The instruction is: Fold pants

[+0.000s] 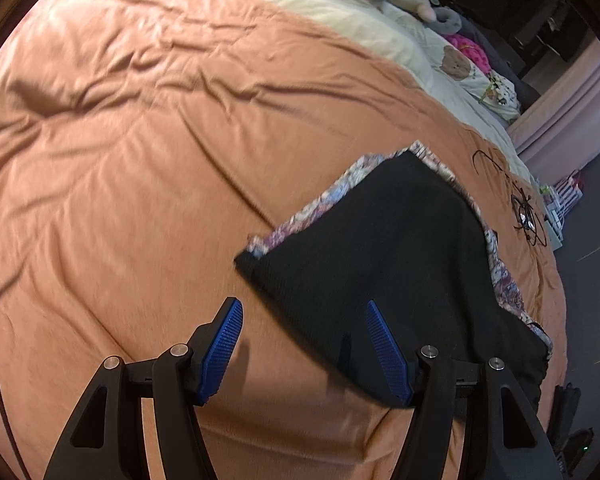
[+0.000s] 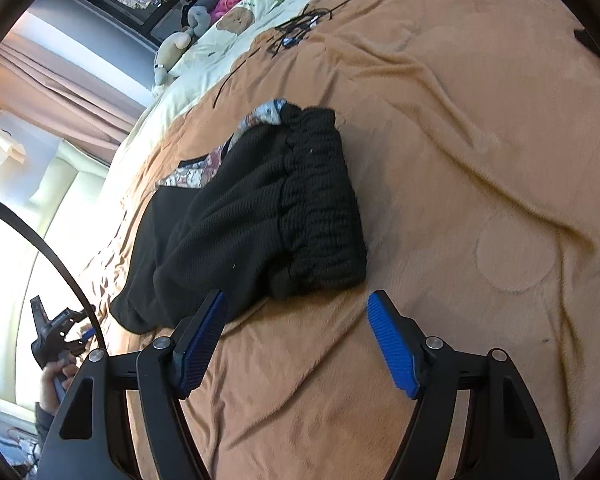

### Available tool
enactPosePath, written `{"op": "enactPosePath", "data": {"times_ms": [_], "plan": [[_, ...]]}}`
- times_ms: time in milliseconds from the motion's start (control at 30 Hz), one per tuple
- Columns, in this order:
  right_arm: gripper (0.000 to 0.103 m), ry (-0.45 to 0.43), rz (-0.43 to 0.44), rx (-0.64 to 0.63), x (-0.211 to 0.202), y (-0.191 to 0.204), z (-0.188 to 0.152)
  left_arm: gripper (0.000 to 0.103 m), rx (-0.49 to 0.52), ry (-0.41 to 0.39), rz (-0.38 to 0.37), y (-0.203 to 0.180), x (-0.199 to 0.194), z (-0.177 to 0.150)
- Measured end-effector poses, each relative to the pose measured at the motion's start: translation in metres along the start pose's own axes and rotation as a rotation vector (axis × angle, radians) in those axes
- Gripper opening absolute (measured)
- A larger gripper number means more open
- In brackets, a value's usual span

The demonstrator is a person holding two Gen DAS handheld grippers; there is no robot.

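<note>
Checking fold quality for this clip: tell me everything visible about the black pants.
The black pants are a ribbed knit, folded into a thick bundle on the orange blanket. The gathered elastic waistband faces the right wrist camera. They lie on top of a floral garment, whose edges stick out around them. Neither gripper touches them; both stand open and empty.

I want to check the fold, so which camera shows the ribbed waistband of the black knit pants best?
The right wrist view: the ribbed waistband lies whole, facing the camera, on the orange blanket. The left wrist view shows only plain black fabric, no waistband.
</note>
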State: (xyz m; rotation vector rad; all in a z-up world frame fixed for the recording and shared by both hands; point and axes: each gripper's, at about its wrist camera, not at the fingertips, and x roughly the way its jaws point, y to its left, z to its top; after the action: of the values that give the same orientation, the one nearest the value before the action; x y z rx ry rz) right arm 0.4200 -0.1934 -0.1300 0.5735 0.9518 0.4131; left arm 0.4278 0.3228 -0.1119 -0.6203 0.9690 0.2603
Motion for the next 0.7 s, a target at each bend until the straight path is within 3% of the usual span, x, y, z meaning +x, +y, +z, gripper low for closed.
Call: {"op": "enactPosePath", "data": {"times_ms": [467, 700], "plan": [[0.072, 0.018, 0.005, 0.044, 0.032, -0.003, -0.002, 0.066, -0.035, 0.066, -0.056, 0.013, 0.052, -0.014], [0.072, -0.028, 0.009, 0.061, 0.045, -0.003, 0.002, 0.060, -0.033, 0.017, -0.058, 0.015, 0.071, 0.000]]}}
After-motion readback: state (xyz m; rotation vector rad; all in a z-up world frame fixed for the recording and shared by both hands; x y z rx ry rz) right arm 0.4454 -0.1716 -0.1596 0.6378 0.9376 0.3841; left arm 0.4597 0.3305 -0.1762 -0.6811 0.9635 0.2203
